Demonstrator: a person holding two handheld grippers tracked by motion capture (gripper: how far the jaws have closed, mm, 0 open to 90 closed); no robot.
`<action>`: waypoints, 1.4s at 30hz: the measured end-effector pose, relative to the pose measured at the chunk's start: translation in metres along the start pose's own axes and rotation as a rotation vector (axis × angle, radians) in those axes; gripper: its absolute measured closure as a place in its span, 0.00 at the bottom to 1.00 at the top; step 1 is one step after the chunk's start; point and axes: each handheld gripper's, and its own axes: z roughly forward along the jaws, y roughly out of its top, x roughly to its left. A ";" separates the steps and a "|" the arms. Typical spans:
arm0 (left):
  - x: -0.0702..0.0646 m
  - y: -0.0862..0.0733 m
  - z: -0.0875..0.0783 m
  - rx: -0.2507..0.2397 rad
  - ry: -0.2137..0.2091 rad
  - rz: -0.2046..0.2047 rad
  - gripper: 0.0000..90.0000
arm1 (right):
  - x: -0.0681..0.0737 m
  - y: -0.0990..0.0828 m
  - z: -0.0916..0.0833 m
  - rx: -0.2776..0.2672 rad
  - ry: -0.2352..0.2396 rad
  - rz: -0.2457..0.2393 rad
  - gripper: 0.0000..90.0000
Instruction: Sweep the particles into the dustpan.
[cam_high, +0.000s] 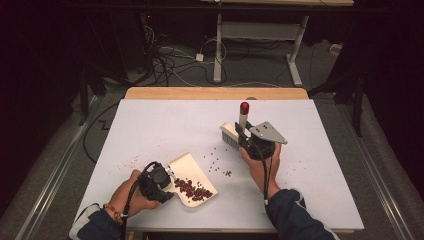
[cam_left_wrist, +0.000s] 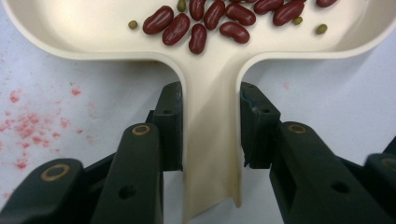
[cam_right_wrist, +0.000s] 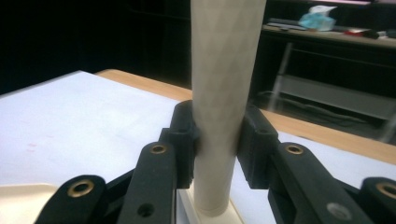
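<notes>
A heap of red kidney beans (cam_high: 192, 188) with a few small green ones is held in the cream dustpan (cam_high: 187, 166), lower centre of the high view. Its handle (cam_left_wrist: 211, 140) is clamped by the left claw (cam_left_wrist: 211, 126). Right of centre, the brush (cam_high: 231, 134) is stood bristles-down on the surface (cam_high: 160, 120), its handle (cam_right_wrist: 224, 93) pinched in the right claw (cam_right_wrist: 218, 140); loose beans (cam_high: 216, 162) are scattered between.

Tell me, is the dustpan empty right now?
No, the dustpan holds a pile of dark red beans, seen in the high view, while the left gripper clamps its handle.
</notes>
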 end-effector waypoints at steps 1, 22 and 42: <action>0.000 0.000 0.000 -0.001 0.001 -0.002 0.71 | 0.005 0.000 0.001 -0.004 0.009 -0.031 0.79; -0.007 0.010 0.003 -0.007 0.004 -0.044 0.71 | 0.070 0.000 -0.034 0.030 0.300 0.023 0.78; -0.008 0.008 0.001 -0.002 0.006 -0.024 0.71 | 0.010 0.018 -0.073 0.012 0.291 0.039 0.79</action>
